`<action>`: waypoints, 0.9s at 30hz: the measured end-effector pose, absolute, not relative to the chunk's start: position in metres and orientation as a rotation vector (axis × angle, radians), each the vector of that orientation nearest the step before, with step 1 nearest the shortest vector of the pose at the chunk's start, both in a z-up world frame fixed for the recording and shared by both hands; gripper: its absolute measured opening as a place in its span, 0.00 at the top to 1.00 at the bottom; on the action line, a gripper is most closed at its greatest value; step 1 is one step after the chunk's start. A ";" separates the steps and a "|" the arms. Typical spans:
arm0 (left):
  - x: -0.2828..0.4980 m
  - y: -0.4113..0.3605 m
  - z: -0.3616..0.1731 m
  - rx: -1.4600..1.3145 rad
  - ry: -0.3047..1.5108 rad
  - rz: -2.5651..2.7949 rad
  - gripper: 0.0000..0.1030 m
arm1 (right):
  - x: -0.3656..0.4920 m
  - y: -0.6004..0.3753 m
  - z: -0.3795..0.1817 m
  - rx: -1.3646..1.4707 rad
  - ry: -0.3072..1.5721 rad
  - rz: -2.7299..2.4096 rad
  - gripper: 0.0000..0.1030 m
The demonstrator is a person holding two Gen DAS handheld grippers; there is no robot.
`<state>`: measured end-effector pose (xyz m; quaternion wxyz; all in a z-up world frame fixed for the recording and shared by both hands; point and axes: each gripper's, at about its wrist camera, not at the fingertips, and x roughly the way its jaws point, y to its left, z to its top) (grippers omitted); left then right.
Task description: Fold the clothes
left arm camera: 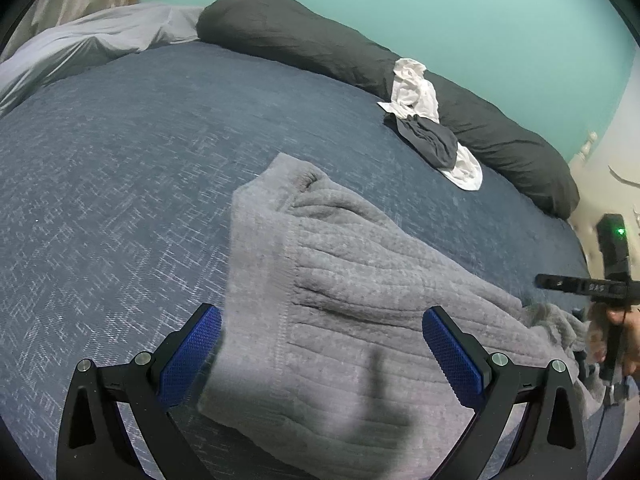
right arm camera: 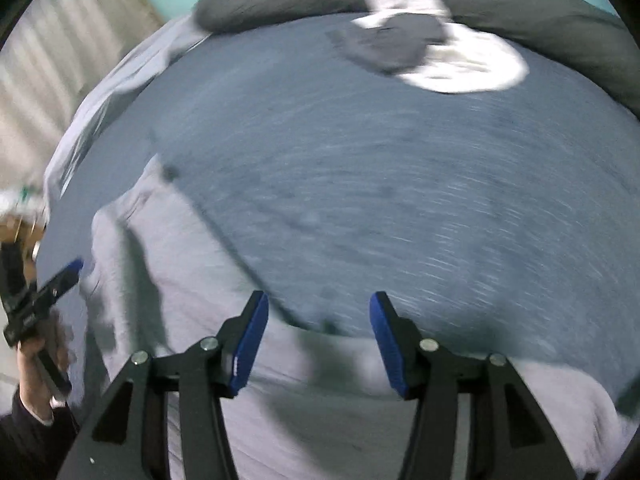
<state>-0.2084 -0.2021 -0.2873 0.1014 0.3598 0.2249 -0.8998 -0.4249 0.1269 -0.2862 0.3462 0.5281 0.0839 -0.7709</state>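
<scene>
A wide bed (left arm camera: 120,200) fills the room in front of me, covered with a blue-grey woven blanket. Behind it stands a teal wall (left arm camera: 440,20). Along the far side of the bed lies a long dark bolster (left arm camera: 300,40), and at the far left corner a pale sheet (left arm camera: 80,48) is bunched up.

On the near part of the bed lies a grey ribbed garment (left arm camera: 340,272), thick and fleecy. One part is flat with a stitched seam running along it; toward the right it becomes crumpled. In the right wrist view, which is blurred, the same garment (right arm camera: 180,280) spreads under and left of the fingers.

Near the bolster there is a small heap: a white cloth (left arm camera: 414,90) leaning against the bolster, and a dark cloth (left arm camera: 430,142) lying partly on top of the white one. This heap is well apart from the grey garment. I see no box or basket; all the clothes lie directly on the bed.

The left gripper (left arm camera: 322,356) is above the flat part of the garment, its blue pads spread wide with nothing between them. The right gripper (right arm camera: 318,344) is above the garment's edge, its jaws also apart and empty. Each gripper is visible at the edge of the other's view, held by a hand (right arm camera: 38,376).
</scene>
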 end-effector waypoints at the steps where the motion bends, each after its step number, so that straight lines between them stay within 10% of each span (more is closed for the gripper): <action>1: -0.207 -0.204 -0.288 1.061 0.669 -2.654 0.00 | -0.424 0.112 -0.289 1.367 0.249 -1.975 0.48; 27: -0.187 -0.247 -0.286 1.000 0.758 -2.599 0.00 | -0.378 -0.007 -0.336 1.410 0.402 -1.742 0.67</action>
